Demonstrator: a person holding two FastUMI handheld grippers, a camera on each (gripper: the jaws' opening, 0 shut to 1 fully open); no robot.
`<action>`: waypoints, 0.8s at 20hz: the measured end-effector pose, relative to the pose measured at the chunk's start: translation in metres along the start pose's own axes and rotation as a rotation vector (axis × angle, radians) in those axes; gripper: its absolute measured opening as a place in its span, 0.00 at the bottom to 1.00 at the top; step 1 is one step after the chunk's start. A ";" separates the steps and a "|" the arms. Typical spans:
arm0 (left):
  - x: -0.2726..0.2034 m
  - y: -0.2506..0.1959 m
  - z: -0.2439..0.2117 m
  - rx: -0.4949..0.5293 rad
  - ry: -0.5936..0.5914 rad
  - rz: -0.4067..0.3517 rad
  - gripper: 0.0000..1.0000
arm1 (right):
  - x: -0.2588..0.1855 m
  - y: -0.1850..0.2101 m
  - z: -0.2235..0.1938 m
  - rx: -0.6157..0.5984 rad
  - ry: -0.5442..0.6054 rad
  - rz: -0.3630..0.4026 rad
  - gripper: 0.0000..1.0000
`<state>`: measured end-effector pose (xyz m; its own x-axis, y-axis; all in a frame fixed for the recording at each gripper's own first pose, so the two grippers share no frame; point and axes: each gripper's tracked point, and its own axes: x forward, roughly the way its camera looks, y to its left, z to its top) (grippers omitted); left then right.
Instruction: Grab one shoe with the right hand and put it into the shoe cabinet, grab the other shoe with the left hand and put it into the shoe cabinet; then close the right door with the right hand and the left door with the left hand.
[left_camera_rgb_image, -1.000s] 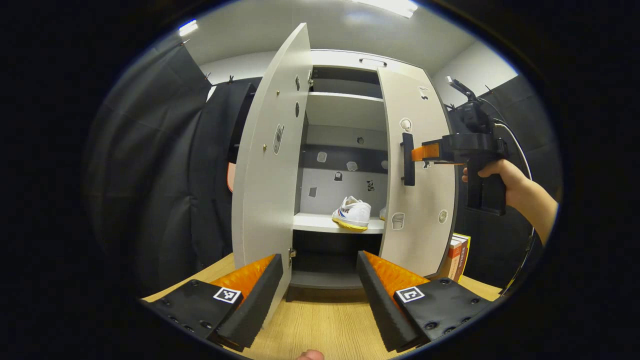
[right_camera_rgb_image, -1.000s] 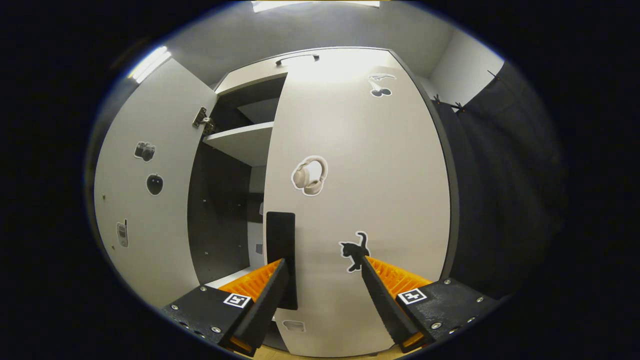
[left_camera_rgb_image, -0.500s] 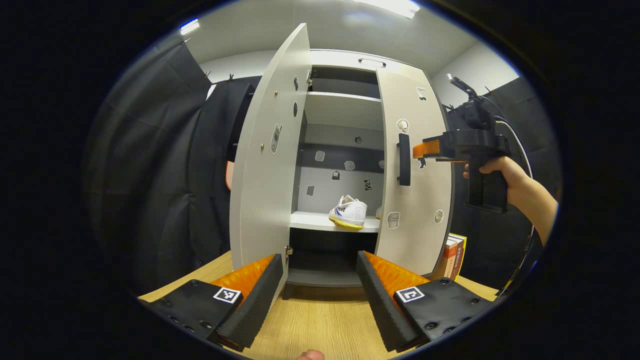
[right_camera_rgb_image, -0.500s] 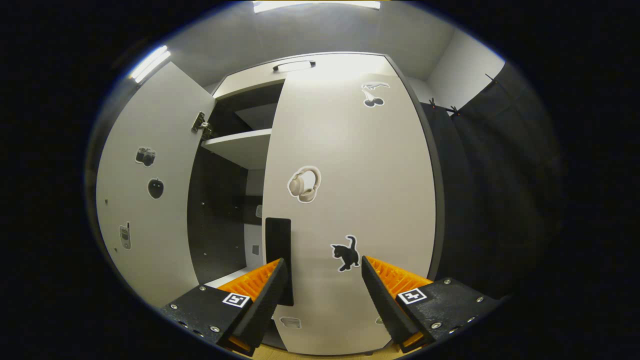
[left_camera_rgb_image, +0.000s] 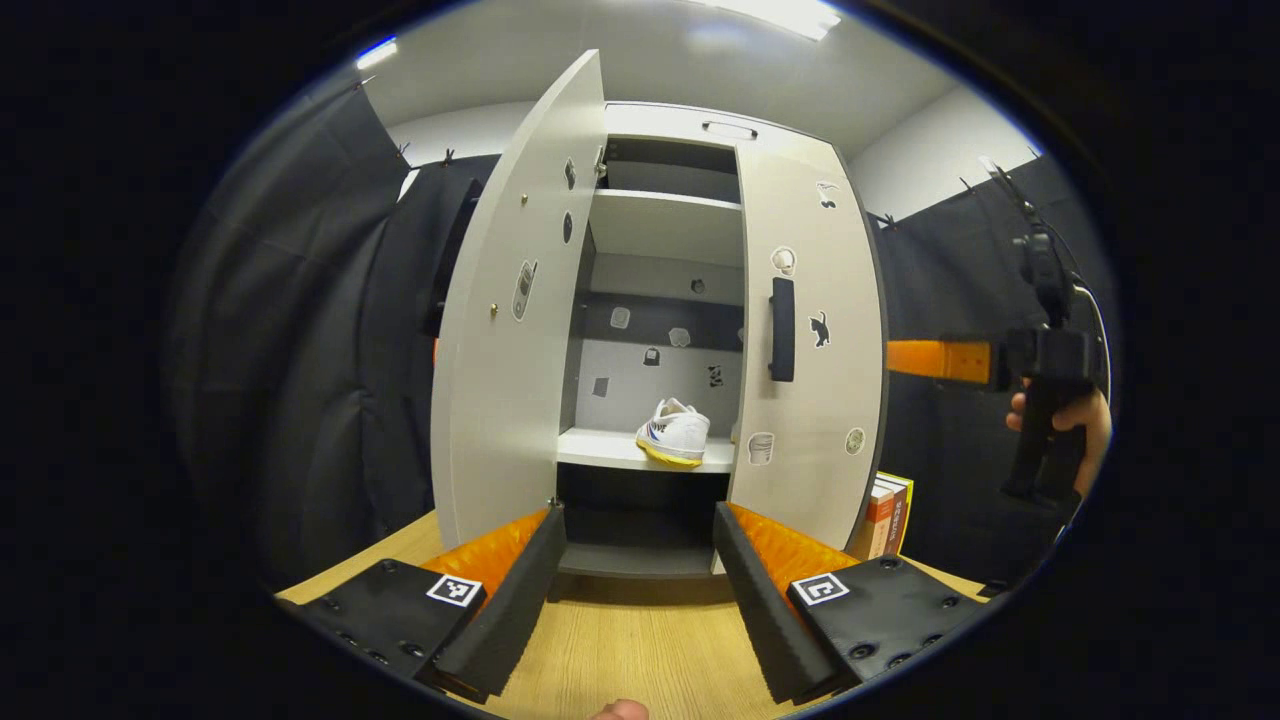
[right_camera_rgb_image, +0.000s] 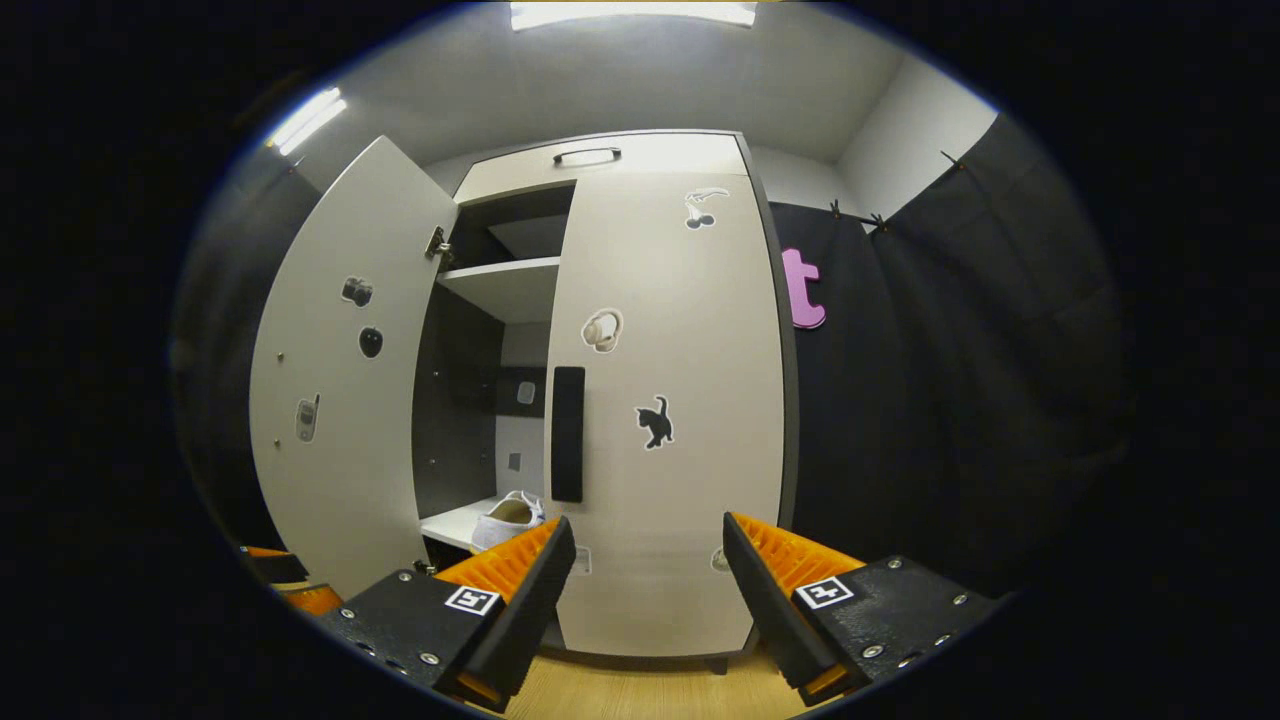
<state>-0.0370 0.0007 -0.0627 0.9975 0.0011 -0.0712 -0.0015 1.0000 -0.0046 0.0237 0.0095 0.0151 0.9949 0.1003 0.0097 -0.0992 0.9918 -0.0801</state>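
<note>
Left gripper (left_camera_rgb_image: 635, 590), lower centre of its view, fingers spread apart. Right gripper (right_camera_rgb_image: 645, 600) likewise spread and empty; a hand (left_camera_rgb_image: 1075, 425) grips it at far right.

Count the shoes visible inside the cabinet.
1 for sure: a white shoe on the middle shelf, beside the right door. A sliver at that door's edge may be a second, mostly hidden.
</note>
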 end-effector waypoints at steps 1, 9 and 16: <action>0.000 -0.001 0.000 0.003 0.000 -0.002 0.97 | -0.010 -0.001 -0.009 0.006 0.003 -0.007 0.92; -0.009 0.003 0.023 -0.047 -0.031 0.002 0.96 | -0.081 -0.009 -0.068 0.008 0.028 -0.090 0.92; -0.015 0.137 0.144 -0.122 -0.204 0.210 0.96 | -0.086 0.018 -0.070 0.033 0.035 -0.009 0.92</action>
<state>-0.0416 0.1386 0.0817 0.9681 0.2211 0.1178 -0.2054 0.9698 -0.1317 -0.0627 0.0136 -0.0574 0.9957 0.0896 -0.0245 -0.0907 0.9947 -0.0474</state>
